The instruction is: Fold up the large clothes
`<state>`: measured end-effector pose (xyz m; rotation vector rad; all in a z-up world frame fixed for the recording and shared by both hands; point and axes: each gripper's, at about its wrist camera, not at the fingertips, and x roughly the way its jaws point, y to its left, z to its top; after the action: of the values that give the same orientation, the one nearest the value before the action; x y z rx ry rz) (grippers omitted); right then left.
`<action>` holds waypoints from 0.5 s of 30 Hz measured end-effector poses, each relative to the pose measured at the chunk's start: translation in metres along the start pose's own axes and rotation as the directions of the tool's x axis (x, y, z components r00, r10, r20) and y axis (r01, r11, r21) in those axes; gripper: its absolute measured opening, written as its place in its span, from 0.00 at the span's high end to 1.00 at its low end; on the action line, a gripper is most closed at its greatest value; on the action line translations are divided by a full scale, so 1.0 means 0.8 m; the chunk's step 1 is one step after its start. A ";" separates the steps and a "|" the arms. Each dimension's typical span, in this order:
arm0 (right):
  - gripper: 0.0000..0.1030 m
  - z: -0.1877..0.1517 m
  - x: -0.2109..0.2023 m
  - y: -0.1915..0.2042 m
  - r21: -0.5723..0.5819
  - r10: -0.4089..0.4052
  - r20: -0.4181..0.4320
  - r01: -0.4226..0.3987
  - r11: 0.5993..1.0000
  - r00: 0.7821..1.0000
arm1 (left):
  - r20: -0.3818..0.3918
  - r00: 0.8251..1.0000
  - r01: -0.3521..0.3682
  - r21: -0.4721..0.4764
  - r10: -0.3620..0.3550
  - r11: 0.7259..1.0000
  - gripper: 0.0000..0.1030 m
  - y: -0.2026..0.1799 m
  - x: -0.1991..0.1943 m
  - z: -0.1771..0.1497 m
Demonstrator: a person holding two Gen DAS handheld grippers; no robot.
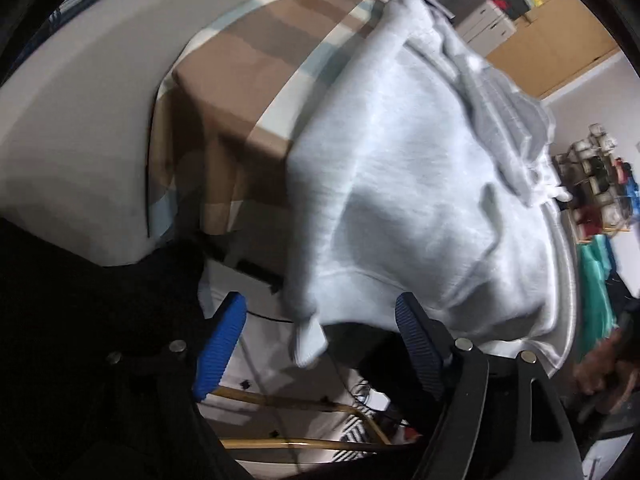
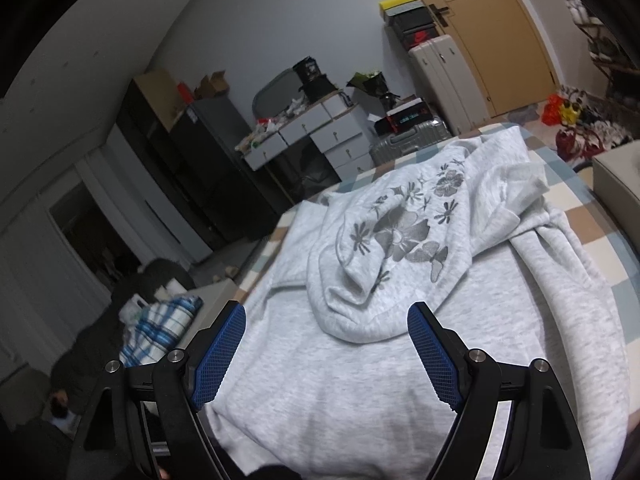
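Grey sweatshirt (image 2: pixel 380 360) with flower print lies rumpled on the checked bed (image 2: pixel 592 224); both tongs (image 1: pixel 320 344) (image 2: pixel 326 352) spread, empty.

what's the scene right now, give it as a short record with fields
garment: light grey hoodie with a grey flower print, part folded, hood lying on the body
surface: checked bedspread in tan, white and pale blue
garment edge: hem corner hangs over the bed's side
left gripper: open, blue pads either side of the hanging corner, not pressing it
right gripper: open above the hoodie, nothing gripped
background: white drawers, suitcase, wooden door
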<state>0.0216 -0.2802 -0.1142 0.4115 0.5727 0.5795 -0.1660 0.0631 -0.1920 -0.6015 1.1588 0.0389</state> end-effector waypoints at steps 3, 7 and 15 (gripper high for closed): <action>0.18 0.004 -0.046 0.008 -0.068 -0.019 0.022 0.020 0.997 1.000 | -0.036 0.996 -0.075 0.049 0.077 0.996 0.29 -0.002 0.021 0.001; 0.14 0.002 -0.119 0.012 -0.140 -0.131 0.016 0.132 0.981 0.991 | -0.048 0.992 -0.114 0.074 0.118 0.991 0.29 0.009 0.036 0.002; 0.07 -0.068 -0.144 -0.071 -0.045 -0.325 -0.201 0.322 0.946 0.924 | -0.074 0.996 -0.049 0.122 0.058 0.991 0.51 0.002 0.054 0.007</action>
<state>-0.0684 -0.3830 -0.1407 0.2385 0.8186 0.3075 -0.1437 0.0552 -0.2291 -0.4690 1.2428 -0.0082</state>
